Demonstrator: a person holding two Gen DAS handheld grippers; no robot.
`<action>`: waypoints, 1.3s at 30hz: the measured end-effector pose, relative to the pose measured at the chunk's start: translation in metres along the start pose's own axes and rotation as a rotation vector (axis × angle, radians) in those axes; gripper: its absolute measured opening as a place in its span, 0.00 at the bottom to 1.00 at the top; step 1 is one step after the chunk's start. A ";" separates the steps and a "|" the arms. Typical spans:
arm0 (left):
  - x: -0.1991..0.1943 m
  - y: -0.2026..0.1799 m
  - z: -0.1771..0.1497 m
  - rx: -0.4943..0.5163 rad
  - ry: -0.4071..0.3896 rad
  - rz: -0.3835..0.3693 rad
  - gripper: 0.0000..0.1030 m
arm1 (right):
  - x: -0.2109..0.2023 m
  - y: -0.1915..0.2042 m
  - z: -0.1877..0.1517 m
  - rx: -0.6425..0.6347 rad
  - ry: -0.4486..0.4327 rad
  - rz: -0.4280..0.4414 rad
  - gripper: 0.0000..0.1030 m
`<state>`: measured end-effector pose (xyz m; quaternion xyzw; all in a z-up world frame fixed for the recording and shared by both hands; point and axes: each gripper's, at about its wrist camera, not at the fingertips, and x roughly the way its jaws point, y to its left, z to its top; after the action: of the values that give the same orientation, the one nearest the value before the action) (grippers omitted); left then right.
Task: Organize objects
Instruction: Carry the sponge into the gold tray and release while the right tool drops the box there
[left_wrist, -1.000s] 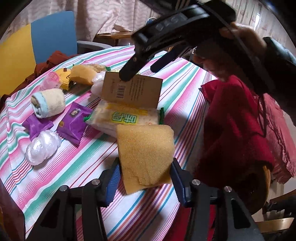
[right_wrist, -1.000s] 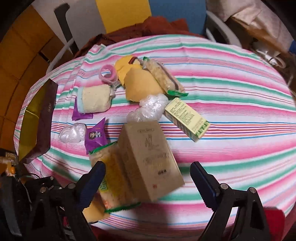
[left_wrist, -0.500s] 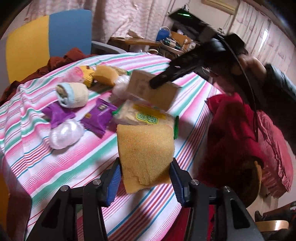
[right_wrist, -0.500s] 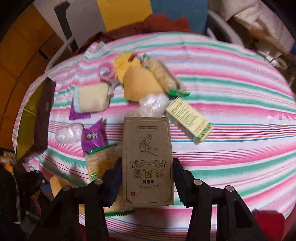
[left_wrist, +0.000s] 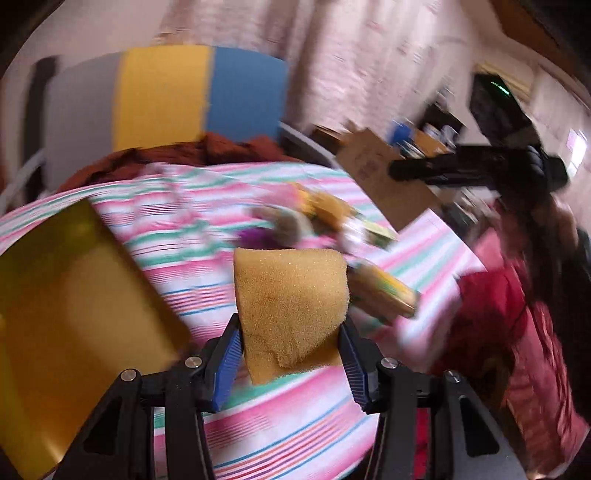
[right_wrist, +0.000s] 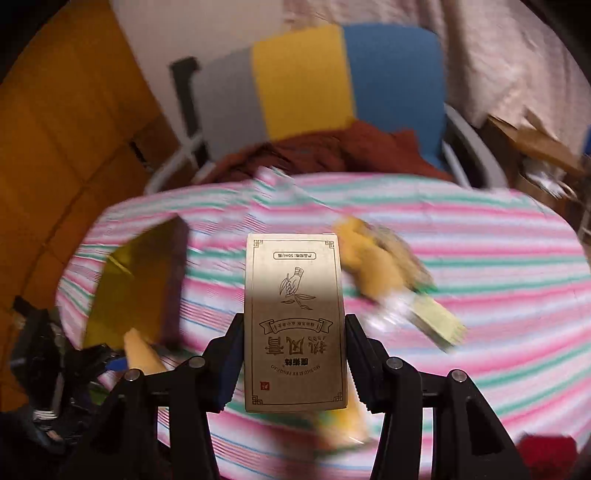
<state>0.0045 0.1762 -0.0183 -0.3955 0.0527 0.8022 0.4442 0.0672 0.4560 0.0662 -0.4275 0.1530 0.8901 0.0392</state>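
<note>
My left gripper (left_wrist: 290, 354) is shut on a yellow sponge (left_wrist: 291, 299), held above the striped table (left_wrist: 192, 229). My right gripper (right_wrist: 294, 360) is shut on a tan printed carton (right_wrist: 295, 325), lifted off the table; the same carton (left_wrist: 384, 184) shows in the left wrist view, high at the right with the right gripper (left_wrist: 461, 171) on it. A gold-lined box (left_wrist: 70, 306) with dark sides lies open at the left; this box (right_wrist: 140, 291) also shows in the right wrist view. Blurred snack packets (left_wrist: 384, 291) lie behind the sponge.
A pile of small items (right_wrist: 384, 266) and a pale green carton (right_wrist: 439, 325) lie right of centre on the table. A grey, yellow and blue chair (right_wrist: 314, 81) with brown cloth (right_wrist: 332, 151) stands behind. A red cloth (left_wrist: 495, 306) hangs at the right edge.
Both grippers have swung left and up, blurring the views. The gold-lined box has come into the left wrist view. The carton has risen higher off the table in the right gripper.
</note>
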 end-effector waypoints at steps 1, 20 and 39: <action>-0.009 0.012 -0.001 -0.032 -0.012 0.029 0.49 | 0.007 0.020 0.007 -0.019 -0.013 0.036 0.50; -0.107 0.175 -0.079 -0.448 -0.063 0.572 0.60 | 0.174 0.281 -0.015 -0.313 0.139 0.251 0.70; -0.139 0.153 -0.056 -0.382 -0.212 0.711 0.67 | 0.109 0.264 -0.052 -0.238 -0.234 0.066 1.00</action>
<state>-0.0369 -0.0333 -0.0026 -0.3433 -0.0097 0.9372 0.0613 -0.0158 0.1831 0.0148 -0.3176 0.0548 0.9464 -0.0234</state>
